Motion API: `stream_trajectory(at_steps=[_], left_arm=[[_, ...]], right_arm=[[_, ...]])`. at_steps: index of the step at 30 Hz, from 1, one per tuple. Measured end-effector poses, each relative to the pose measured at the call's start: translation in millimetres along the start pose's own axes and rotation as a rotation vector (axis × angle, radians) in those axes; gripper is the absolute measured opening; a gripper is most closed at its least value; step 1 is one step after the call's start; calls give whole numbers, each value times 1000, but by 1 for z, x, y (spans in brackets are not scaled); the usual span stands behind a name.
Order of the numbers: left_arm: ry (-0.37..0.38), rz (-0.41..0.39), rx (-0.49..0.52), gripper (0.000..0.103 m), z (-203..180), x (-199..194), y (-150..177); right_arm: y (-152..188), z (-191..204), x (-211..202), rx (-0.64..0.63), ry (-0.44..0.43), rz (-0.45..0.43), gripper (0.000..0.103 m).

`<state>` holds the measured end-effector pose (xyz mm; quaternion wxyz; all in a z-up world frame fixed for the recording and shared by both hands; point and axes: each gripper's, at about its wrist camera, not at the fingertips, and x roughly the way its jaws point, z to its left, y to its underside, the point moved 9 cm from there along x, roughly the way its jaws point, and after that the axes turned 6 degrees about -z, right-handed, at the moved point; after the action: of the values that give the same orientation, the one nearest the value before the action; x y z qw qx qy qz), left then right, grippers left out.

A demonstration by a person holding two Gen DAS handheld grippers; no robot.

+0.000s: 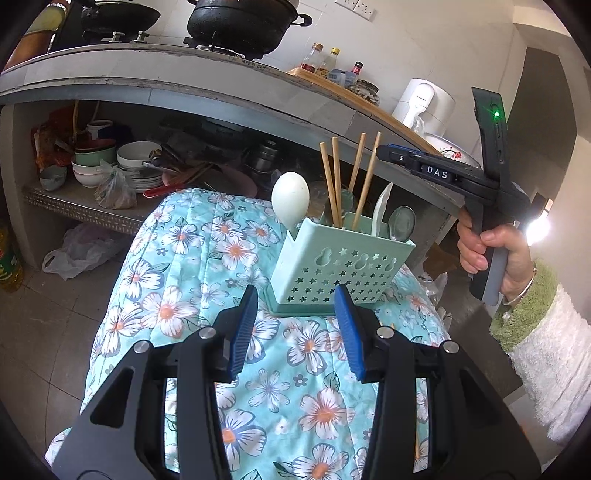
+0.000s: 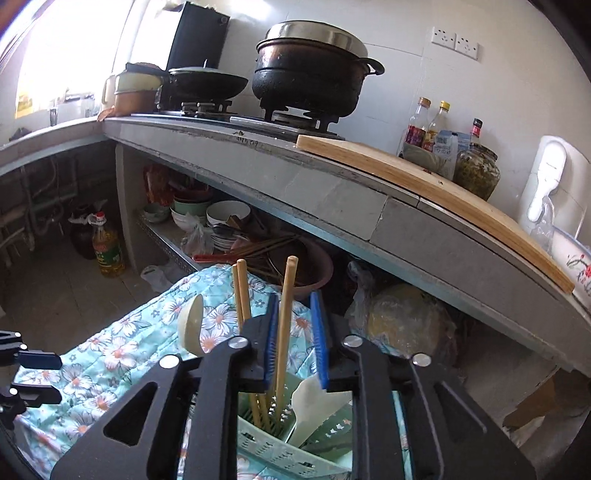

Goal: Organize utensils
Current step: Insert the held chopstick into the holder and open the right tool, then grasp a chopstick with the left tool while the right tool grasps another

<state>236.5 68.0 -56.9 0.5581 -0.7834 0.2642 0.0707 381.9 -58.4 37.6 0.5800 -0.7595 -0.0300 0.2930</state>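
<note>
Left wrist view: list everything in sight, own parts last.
utensil holder: one, mint green, on the floral cloth
chopsticks: four, wooden, upright in the holder
ladle: one, pale, at the holder's left corner
metal spoon: one, silver, holder's right end
rice paddle: one, white, beside the spoon
floral cloth: one, turquoise, under the holder
pot: one, black, on the stove
bowls: several, under-counter shelf
left gripper: fingers open, before the holder
right gripper: above the holder

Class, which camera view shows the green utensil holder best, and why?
The left wrist view: the green utensil holder shows whole, with its star-punched front and base. In the right wrist view, the right gripper hides most of it; only its inside shows from above.
</note>
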Motion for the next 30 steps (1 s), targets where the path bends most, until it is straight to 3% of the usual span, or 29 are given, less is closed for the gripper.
stream_trajectory(at_steps=[4, 8, 12, 19, 24, 30], left_arm=[[17, 14, 7, 41, -8, 3, 4], [39, 39, 10, 41, -15, 8, 11], [61, 73, 13, 41, -22, 15, 20], [104, 154, 24, 41, -39, 29, 43], [115, 247, 29, 41, -50, 45, 70], [154, 335, 1, 39, -65, 60, 97]], right_arm=[[4, -21, -35, 168, -40, -52, 35], [33, -44, -68, 340, -74, -31, 36], [94, -56, -86, 554, -130, 78, 36], [242, -37, -94, 898, -172, 352, 36], [301, -15, -97, 1027, -209, 421, 35], [316, 5, -85, 1062, -260, 438, 28]])
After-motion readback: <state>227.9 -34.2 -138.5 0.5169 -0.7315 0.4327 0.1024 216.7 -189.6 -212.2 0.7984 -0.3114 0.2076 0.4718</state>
